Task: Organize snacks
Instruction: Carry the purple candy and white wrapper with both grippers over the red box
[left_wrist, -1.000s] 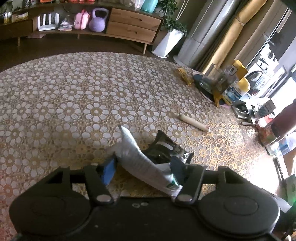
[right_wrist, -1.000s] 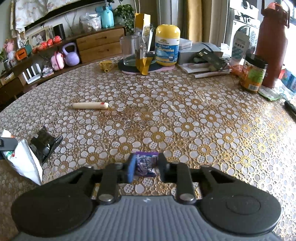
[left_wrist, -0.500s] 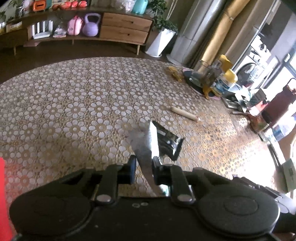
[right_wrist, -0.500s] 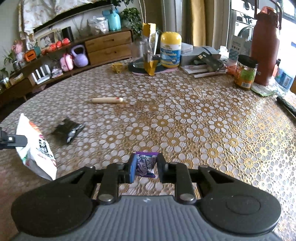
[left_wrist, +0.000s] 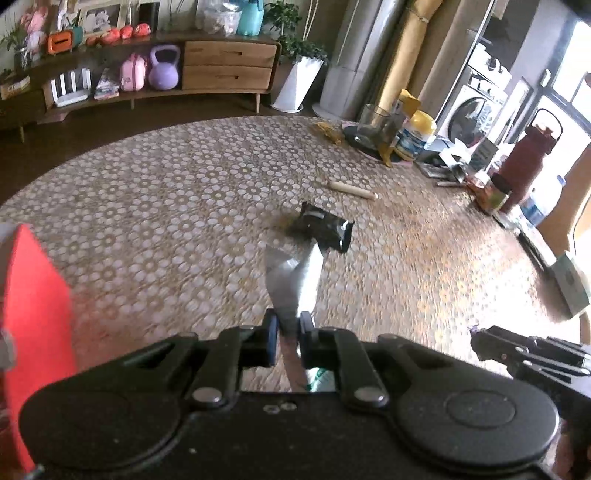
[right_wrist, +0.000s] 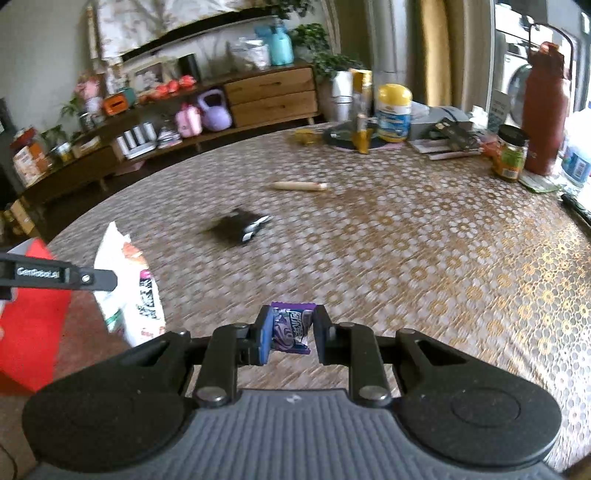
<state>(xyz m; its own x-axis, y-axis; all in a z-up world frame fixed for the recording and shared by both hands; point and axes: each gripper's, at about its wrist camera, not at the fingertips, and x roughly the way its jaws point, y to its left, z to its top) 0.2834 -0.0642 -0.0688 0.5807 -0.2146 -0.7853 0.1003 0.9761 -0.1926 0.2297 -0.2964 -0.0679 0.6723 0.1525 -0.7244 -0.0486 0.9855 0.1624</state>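
Now both grippers carry snacks: left gripper (left_wrist: 286, 334) clamps white bag (left_wrist: 293, 284), right gripper (right_wrist: 290, 334) pinches purple candy (right_wrist: 291, 328). Red box (left_wrist: 35, 332) sits at nine o'clock, nearer left.

White snack bag (left_wrist: 293, 284) now off table (left_wrist: 147, 221)

Materials & finish, table w/ snack packs

Table cover (right_wrist: 424, 258): smooth, slightly glossy sheet w/ gold-and-white flower print, sheen at right of frame. White snack bag (left_wrist: 293, 284): crinkly foil-like film, silvery and shiny seen from left wrist; printed glossy film in right wrist view. Black packet (left_wrist: 325, 229), centre: glossy plastic wrap. Purple candy pack (right_wrist: 290, 328): shiny printed film. Stick (right_wrist: 299, 186): pale, matt, wood-like. Left gripper (left_wrist: 284, 332) & right gripper (right_wrist: 290, 334): matt black plastic, metal rivets, blue pads. Red box (right_wrist: 29, 325), lower left: matt, card-like. Sideboard (right_wrist: 271, 98), upper centre: satin wood.
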